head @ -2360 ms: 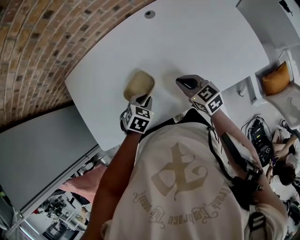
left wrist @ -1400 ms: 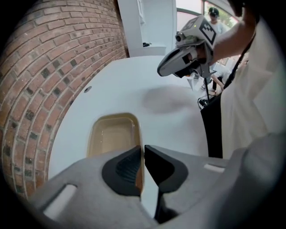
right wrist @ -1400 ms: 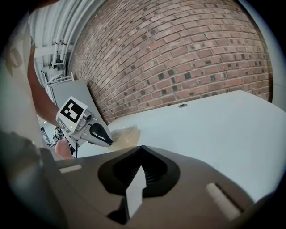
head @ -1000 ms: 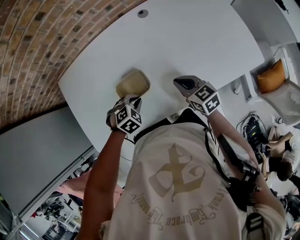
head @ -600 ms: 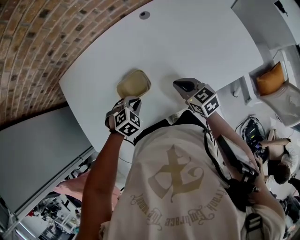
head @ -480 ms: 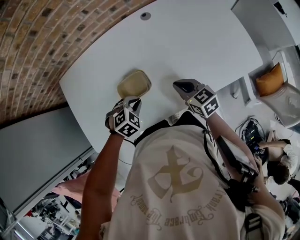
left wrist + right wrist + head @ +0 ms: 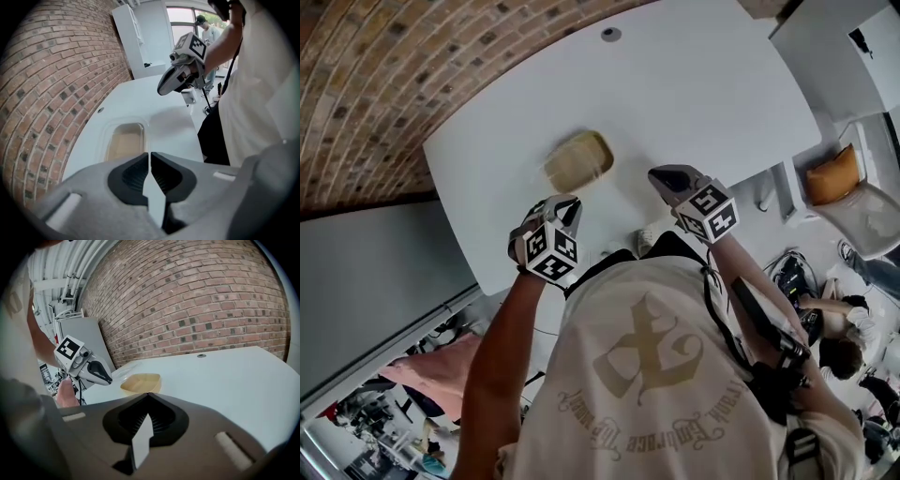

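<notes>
A shallow tan tray (image 7: 577, 159) lies on the white table (image 7: 694, 84), and it looks empty. My left gripper (image 7: 564, 206) hovers just short of the tray's near end, shut and holding nothing. In the left gripper view the tray (image 7: 125, 143) lies beyond the closed jaws of the left gripper (image 7: 149, 153), apart from them. My right gripper (image 7: 661, 176) hangs over bare table to the right of the tray, also shut and empty. From the right gripper view, the tray (image 7: 140, 381) sits ahead of the right gripper (image 7: 148, 394), with the left gripper (image 7: 96, 372) beside it.
A brick wall (image 7: 384, 66) runs along the table's far left side. A round cable hole (image 7: 610, 35) sits near the table's far edge. A white cabinet (image 7: 844, 47) and a chair with an orange cushion (image 7: 832, 175) stand at the right. A seated person (image 7: 839, 352) is at lower right.
My left gripper has drawn back from the tray's near rim toward my body. The tray stays on the table. The right gripper has hardly moved.
</notes>
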{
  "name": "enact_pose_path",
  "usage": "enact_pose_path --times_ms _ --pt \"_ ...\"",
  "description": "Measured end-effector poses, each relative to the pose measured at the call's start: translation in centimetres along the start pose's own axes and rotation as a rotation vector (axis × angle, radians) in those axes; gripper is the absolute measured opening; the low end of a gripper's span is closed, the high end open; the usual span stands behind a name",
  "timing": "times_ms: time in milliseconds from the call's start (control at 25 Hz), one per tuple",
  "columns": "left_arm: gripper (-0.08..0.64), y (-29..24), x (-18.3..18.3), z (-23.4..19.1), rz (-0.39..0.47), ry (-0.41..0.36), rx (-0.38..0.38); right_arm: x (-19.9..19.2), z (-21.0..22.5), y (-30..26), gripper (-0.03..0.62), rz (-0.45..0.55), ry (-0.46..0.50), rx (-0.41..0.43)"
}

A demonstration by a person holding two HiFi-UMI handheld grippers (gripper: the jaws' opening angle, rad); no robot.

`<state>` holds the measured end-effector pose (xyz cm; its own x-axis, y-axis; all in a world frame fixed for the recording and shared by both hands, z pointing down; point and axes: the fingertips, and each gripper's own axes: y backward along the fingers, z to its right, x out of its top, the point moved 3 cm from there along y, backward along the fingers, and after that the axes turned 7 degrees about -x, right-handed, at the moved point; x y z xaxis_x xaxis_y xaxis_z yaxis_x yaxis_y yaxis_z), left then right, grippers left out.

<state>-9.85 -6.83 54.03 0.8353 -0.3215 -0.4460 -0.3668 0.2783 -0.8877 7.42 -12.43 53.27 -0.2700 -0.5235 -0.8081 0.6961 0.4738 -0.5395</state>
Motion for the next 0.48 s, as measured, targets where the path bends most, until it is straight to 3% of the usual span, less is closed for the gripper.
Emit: enact_pose_path --times_ms 480 --pt "0.021 4.8 -7.1 4.7 0.019 0.136 0.078 1.2 -3.6 1.1 0.008 0.022 0.043 -0.023"
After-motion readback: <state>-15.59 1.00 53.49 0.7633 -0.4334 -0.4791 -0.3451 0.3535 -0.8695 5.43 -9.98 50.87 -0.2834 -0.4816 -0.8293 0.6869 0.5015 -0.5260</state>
